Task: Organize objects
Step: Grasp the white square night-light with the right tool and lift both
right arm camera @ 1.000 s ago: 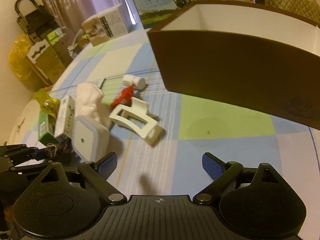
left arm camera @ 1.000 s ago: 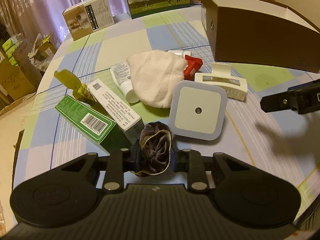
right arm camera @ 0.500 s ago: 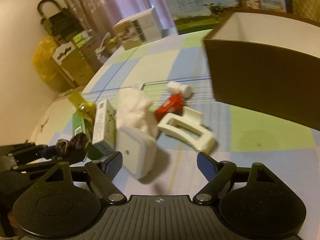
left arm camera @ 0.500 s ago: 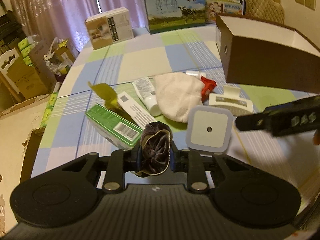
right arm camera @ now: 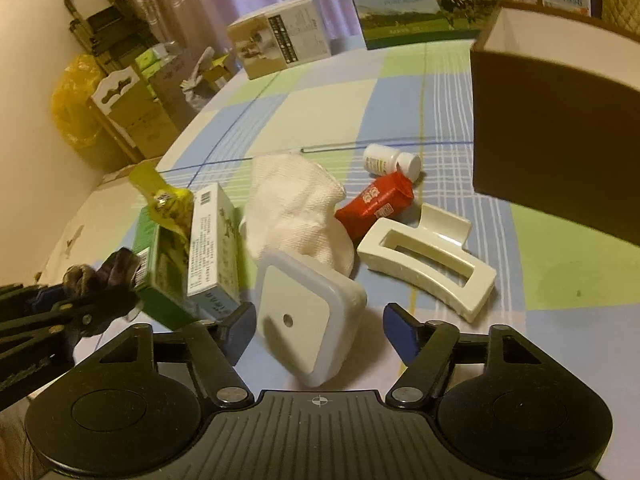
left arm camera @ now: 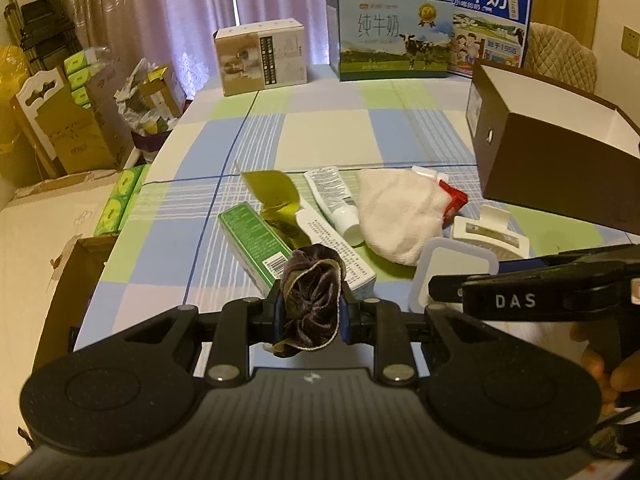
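Note:
My left gripper [left arm camera: 312, 314] is shut on a dark velvet scrunchie [left arm camera: 314, 300], held above the near part of the checked table [left arm camera: 328, 136]. My right gripper [right arm camera: 320, 328] is open, and a white square night light [right arm camera: 308, 316] stands between its fingers. Behind the light lie a white cloth [right arm camera: 300, 208], a red sachet [right arm camera: 376, 204], a small white bottle [right arm camera: 388, 160] and a cream hair claw clip [right arm camera: 428, 264]. A green box [left arm camera: 256, 240], a white box [left arm camera: 336, 248], a tube [left arm camera: 332, 200] and a yellow wrapper [left arm camera: 276, 196] lie left of the cloth.
An open brown box [left arm camera: 560, 160] with a white inside stands at the right. Milk cartons [left arm camera: 388, 44] and a beige carton [left arm camera: 262, 60] line the table's far edge. Cardboard boxes [left arm camera: 76, 136] crowd the floor past the left edge.
The left gripper has risen and drawn back with the scrunchie. The right gripper has moved left from the clip, and its open fingers now flank the night light.

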Action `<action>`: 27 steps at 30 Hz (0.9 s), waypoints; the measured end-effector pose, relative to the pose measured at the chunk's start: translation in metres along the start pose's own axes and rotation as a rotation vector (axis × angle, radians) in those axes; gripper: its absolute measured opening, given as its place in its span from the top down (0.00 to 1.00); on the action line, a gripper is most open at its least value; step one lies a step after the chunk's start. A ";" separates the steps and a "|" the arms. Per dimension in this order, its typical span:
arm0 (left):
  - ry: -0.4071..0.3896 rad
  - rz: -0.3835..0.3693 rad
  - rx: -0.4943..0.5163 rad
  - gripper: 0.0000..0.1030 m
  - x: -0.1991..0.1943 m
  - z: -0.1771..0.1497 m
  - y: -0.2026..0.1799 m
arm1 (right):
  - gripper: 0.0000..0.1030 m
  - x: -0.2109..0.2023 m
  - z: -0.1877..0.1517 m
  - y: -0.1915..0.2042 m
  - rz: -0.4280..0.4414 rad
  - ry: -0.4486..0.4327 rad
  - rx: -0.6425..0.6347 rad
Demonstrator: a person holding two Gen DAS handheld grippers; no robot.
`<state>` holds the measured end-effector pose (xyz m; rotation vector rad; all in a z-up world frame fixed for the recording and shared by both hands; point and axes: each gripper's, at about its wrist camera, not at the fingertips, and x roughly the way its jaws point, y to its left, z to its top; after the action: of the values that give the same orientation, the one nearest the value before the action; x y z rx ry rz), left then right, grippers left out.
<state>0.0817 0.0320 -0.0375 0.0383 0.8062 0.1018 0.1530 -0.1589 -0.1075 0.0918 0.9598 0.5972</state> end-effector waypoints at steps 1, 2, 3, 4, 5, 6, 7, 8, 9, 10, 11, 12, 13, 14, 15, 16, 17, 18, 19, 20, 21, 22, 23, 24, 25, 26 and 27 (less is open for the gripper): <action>0.003 0.000 -0.002 0.79 0.001 0.000 0.001 | 0.42 0.003 0.000 -0.002 0.006 0.004 0.010; 0.007 -0.001 -0.005 0.79 0.002 0.000 0.001 | 0.46 0.004 0.000 -0.003 0.018 0.007 0.019; 0.009 -0.001 -0.007 0.79 0.002 0.000 0.001 | 0.51 0.006 0.000 -0.006 0.035 0.008 0.031; 0.009 -0.002 -0.007 0.79 0.003 0.000 0.000 | 0.52 0.004 0.000 -0.006 0.049 0.005 0.039; 0.010 -0.002 -0.004 0.79 0.003 0.000 0.000 | 0.55 0.003 0.001 -0.006 0.051 0.003 0.039; 0.010 0.001 -0.003 0.79 0.003 0.000 -0.001 | 0.59 0.001 0.001 -0.007 0.056 -0.004 0.034; 0.011 0.002 0.000 0.79 0.003 -0.001 -0.002 | 0.62 -0.002 0.001 -0.006 0.062 -0.016 0.030; 0.013 0.002 0.004 0.79 0.004 -0.001 -0.003 | 0.66 -0.005 0.002 -0.006 0.066 -0.023 0.026; 0.013 0.004 0.006 0.79 0.004 -0.001 -0.004 | 0.69 -0.009 0.003 -0.005 0.065 -0.029 0.017; 0.013 0.005 0.009 0.79 0.003 -0.001 -0.004 | 0.70 -0.013 0.003 -0.003 0.061 -0.037 0.003; 0.012 0.005 0.011 0.79 0.003 -0.001 -0.005 | 0.75 -0.016 0.003 -0.002 0.062 -0.044 -0.009; 0.011 0.007 0.010 0.79 0.003 -0.001 -0.006 | 0.76 -0.019 0.003 -0.002 0.067 -0.048 -0.014; 0.010 0.007 0.013 0.79 0.002 -0.001 -0.007 | 0.76 -0.022 0.003 -0.001 0.064 -0.053 -0.018; 0.010 0.008 0.015 0.79 0.002 -0.001 -0.007 | 0.76 -0.026 0.003 -0.001 0.055 -0.056 -0.025; 0.010 0.008 0.018 0.79 0.002 -0.001 -0.008 | 0.76 -0.029 0.003 0.000 0.049 -0.063 -0.032; 0.010 0.006 0.020 0.79 0.001 -0.001 -0.009 | 0.76 -0.034 0.002 0.001 0.045 -0.075 -0.039; 0.009 0.005 0.022 0.79 0.001 -0.001 -0.010 | 0.76 -0.039 0.003 0.001 0.039 -0.083 -0.044; 0.008 0.003 0.024 0.79 0.000 -0.001 -0.011 | 0.76 -0.044 0.003 0.002 0.031 -0.090 -0.051; 0.006 0.000 0.024 0.79 -0.001 0.000 -0.012 | 0.76 -0.051 0.005 0.001 0.030 -0.106 -0.057; 0.006 -0.002 0.023 0.79 -0.002 0.001 -0.013 | 0.76 -0.058 0.005 0.001 0.030 -0.121 -0.063; 0.004 -0.006 0.022 0.79 -0.004 0.002 -0.013 | 0.76 -0.065 0.006 0.002 0.027 -0.135 -0.070; 0.000 -0.011 0.023 0.79 -0.006 0.003 -0.015 | 0.76 -0.072 0.007 0.001 0.019 -0.150 -0.079; -0.006 -0.013 0.026 0.79 -0.008 0.005 -0.018 | 0.76 -0.081 0.008 0.001 0.013 -0.170 -0.086; -0.013 -0.017 0.027 0.79 -0.011 0.007 -0.020 | 0.76 -0.088 0.008 0.000 0.008 -0.187 -0.091; -0.020 -0.023 0.029 0.79 -0.013 0.010 -0.023 | 0.76 -0.096 0.008 -0.002 0.000 -0.205 -0.093; -0.028 -0.032 0.032 0.79 -0.016 0.013 -0.027 | 0.76 -0.101 0.010 -0.004 -0.004 -0.217 -0.090; -0.036 -0.040 0.037 0.79 -0.019 0.017 -0.030 | 0.76 -0.107 0.012 -0.007 -0.011 -0.229 -0.084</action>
<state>0.0832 -0.0002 -0.0145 0.0586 0.7721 0.0485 0.1196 -0.2180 -0.0238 0.0783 0.7122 0.6025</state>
